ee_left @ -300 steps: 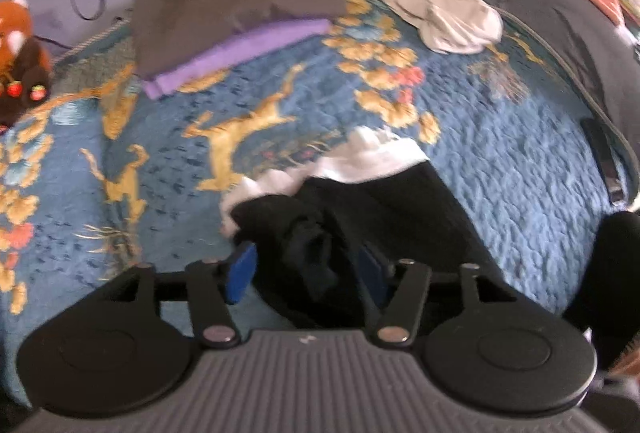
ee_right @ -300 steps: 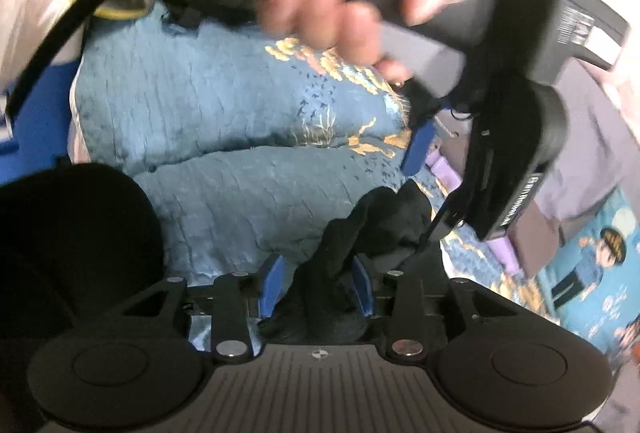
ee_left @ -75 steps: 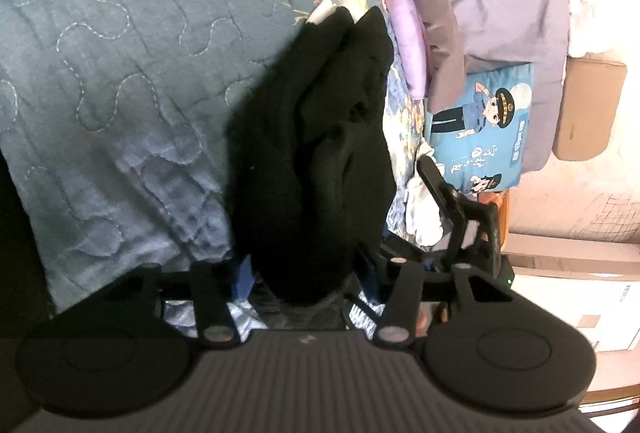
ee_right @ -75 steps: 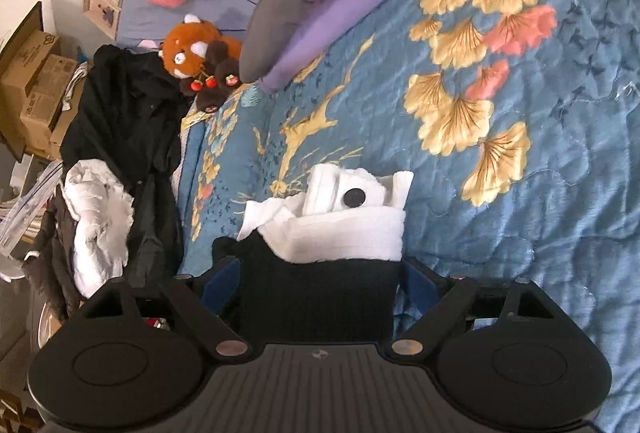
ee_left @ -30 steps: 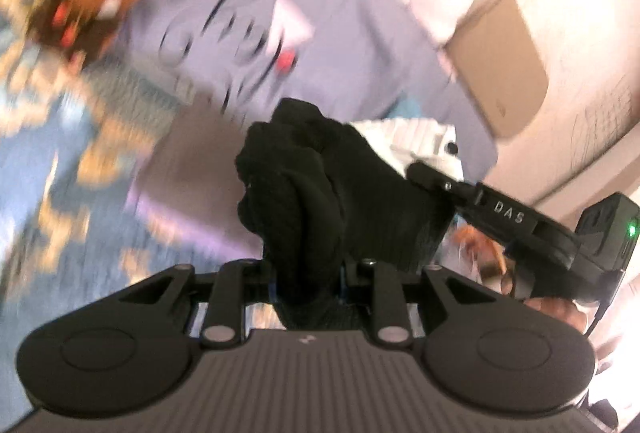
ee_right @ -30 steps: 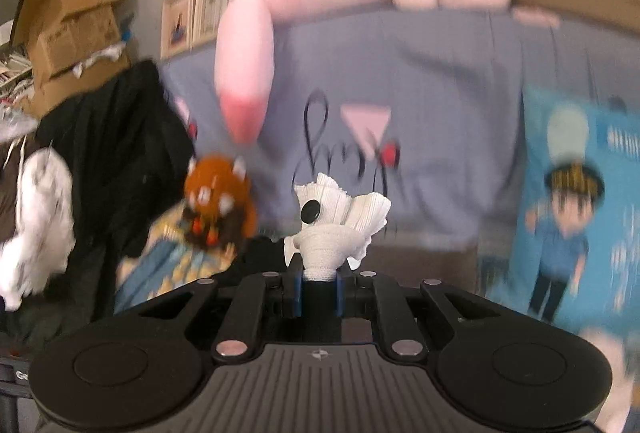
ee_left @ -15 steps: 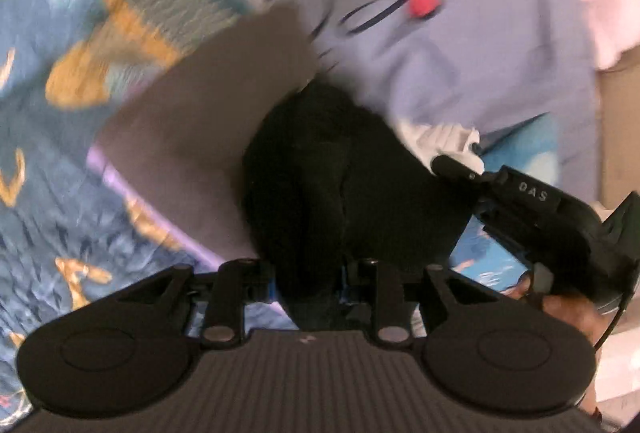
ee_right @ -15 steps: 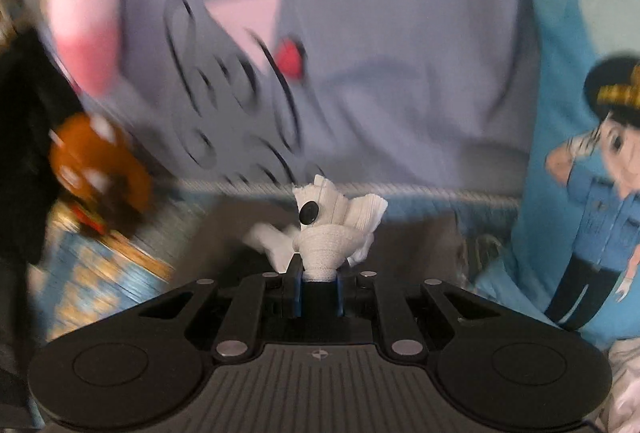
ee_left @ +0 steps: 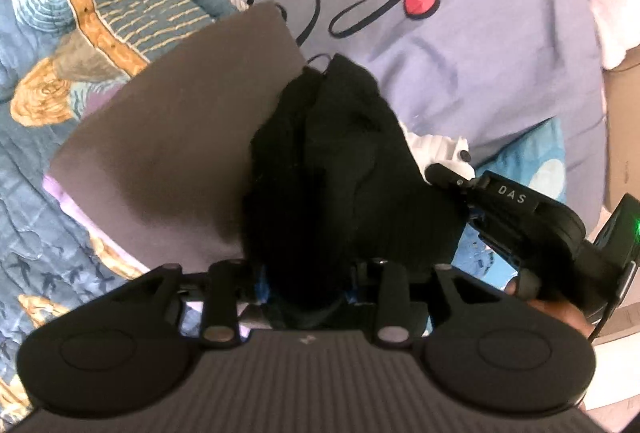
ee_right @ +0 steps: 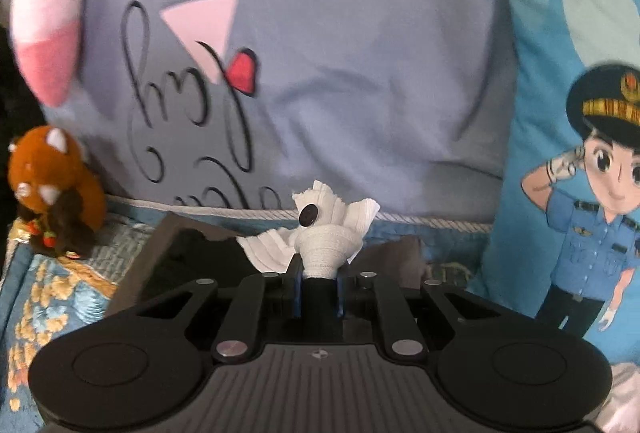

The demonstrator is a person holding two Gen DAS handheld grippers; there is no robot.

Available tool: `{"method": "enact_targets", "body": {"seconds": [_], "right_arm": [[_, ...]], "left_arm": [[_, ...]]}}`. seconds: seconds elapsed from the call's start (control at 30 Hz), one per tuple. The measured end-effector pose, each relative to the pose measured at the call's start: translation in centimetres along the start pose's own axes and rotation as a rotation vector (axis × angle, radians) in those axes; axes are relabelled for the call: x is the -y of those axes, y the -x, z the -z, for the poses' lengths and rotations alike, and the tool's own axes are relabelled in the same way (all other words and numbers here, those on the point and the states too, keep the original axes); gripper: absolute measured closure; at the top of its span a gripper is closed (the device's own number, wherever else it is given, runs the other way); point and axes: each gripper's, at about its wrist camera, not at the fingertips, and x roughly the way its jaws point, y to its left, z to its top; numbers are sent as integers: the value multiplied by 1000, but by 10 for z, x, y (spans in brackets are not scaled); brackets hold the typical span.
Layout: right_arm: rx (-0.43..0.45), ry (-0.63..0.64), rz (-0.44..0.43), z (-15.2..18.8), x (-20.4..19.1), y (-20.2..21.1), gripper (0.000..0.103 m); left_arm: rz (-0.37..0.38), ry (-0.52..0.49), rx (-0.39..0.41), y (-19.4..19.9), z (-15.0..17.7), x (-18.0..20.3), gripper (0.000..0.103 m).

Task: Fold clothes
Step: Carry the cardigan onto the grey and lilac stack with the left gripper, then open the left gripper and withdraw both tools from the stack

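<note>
Both jaws pinch the black garment (ee_left: 344,173), left gripper (ee_left: 306,281) on dark cloth, right gripper (ee_right: 318,293) on its white cuff (ee_right: 328,237). The grey folded pile (ee_left: 172,161) lies just beneath, toward ten o'clock.

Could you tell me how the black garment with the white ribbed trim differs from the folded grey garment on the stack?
The black garment with white ribbed trim is bunched and pinched at two ends by the left gripper and right gripper. The folded grey garment lies flat and smooth, untouched by either gripper, on a purple piece. Both are over the blue quilt.
</note>
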Motion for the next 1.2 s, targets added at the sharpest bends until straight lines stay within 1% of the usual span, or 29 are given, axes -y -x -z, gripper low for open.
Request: {"method": "enact_targets", "body": {"seconds": [0.03,0.13,0.23,0.27,0.3,0.33,0.37,0.4,0.43,0.47,0.5,0.57,0.63,0.67,0.7,0.77,0.87,1.0,1.07,1.13,1.2], "right_arm": [[-2,-5,-2,1,3,-3,89],[-2,-23,-20,5,8,-6,88],[3,-20,-31,6,7,-5,86],[10,-18,-33,6,7,-3,82],[24,-18,-32,6,7,0,80],[44,-24,-31,5,7,5,77],[66,-32,-32,5,9,11,68],[90,-44,-31,4,10,19,56],[117,-57,-27,2,12,30,52],[143,-66,-23,2,13,41,44],[168,-73,-20,2,15,53,39],[213,-76,-15,7,19,83,35],[251,-68,-1,17,21,115,25],[270,-58,10,27,22,134,18],[288,-52,21,39,22,151,13],[290,-45,48,69,22,184,9],[251,-38,93,118,22,225,5],[186,-15,171,191,26,273,3],[157,-25,221,223,30,294,3],[150,-55,257,250,35,316,2],[154,-98,268,270,40,337,1]], "left_arm": [[-14,-20,2,-1,1,5,64],[-18,-36,-1,-2,1,6,63],[-4,-18,-13,-3,0,-1,63],[-16,-41,-3,5,2,3,59],[-31,-67,8,15,3,7,56],[-47,-94,19,24,5,11,44],[-62,-121,29,33,7,15,28],[-77,-147,40,42,9,20,20],[-92,-174,51,51,11,24,5],[-107,-201,62,60,13,28,0],[-122,-227,73,69,15,32,0],[-152,-281,95,87,18,41,0],[-182,-334,117,105,22,49,0],[-197,-361,128,114,24,53,0],[-212,-387,139,123,26,57,0],[-273,-508,130,139,51,71,0],[-310,-647,122,154,98,92,0],[-294,-742,70,166,166,109,0],[-278,-775,60,171,201,115,0],[-264,-793,44,177,231,120,0],[-253,-797,29,183,258,122,0]]}}
